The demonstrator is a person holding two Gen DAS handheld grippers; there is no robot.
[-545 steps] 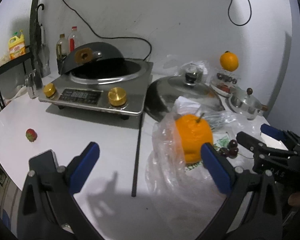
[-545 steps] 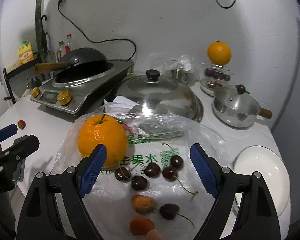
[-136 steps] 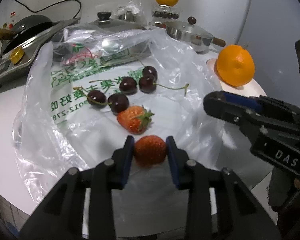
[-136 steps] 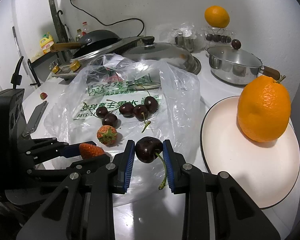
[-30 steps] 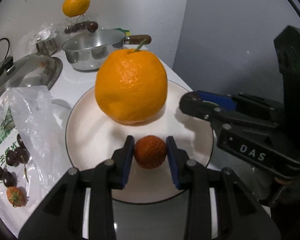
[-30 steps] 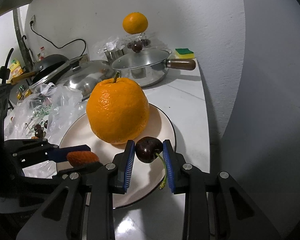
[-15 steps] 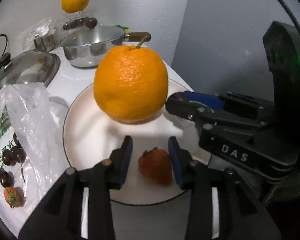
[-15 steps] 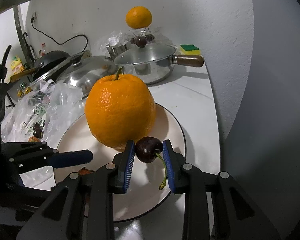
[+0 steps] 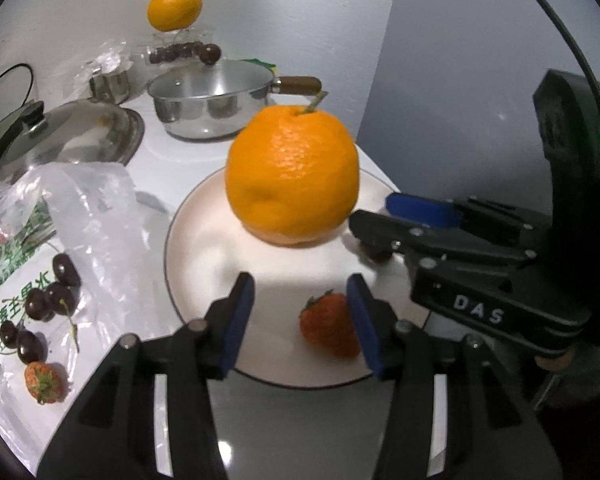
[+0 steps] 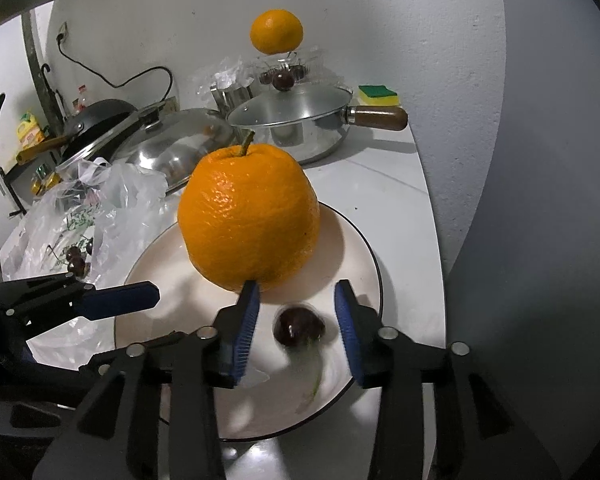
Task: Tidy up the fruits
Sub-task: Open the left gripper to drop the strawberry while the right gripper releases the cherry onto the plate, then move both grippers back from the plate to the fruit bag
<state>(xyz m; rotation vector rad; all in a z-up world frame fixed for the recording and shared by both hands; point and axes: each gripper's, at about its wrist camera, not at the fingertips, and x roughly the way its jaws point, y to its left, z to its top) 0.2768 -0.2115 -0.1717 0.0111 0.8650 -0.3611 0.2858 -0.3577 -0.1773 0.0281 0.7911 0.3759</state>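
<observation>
A big orange (image 9: 292, 176) stands on a white plate (image 9: 204, 216) with a dark rim. My left gripper (image 9: 298, 314) is open just above the plate's near side, and a strawberry (image 9: 328, 326) lies on the plate by its right finger. My right gripper (image 10: 296, 326) is open over the plate (image 10: 160, 260), right in front of the orange (image 10: 248, 216). A dark cherry (image 10: 298, 326), blurred, lies between its fingers with its stem toward me. Several cherries (image 9: 46, 300) and one strawberry (image 9: 44, 376) lie on a clear plastic bag (image 9: 80, 216) left of the plate.
A steel saucepan (image 9: 208, 100) with a glass lid and wooden handle stands behind the plate. A wok lid (image 9: 60, 140) lies to its left. A second orange (image 9: 174, 7) sits on a clear box of cherries by the wall. A sponge (image 10: 378, 94) is at the back right. The counter edge runs close on the right.
My right gripper has opened and dropped the cherry onto the plate. My left gripper has opened wider, with the strawberry lying free on the plate.
</observation>
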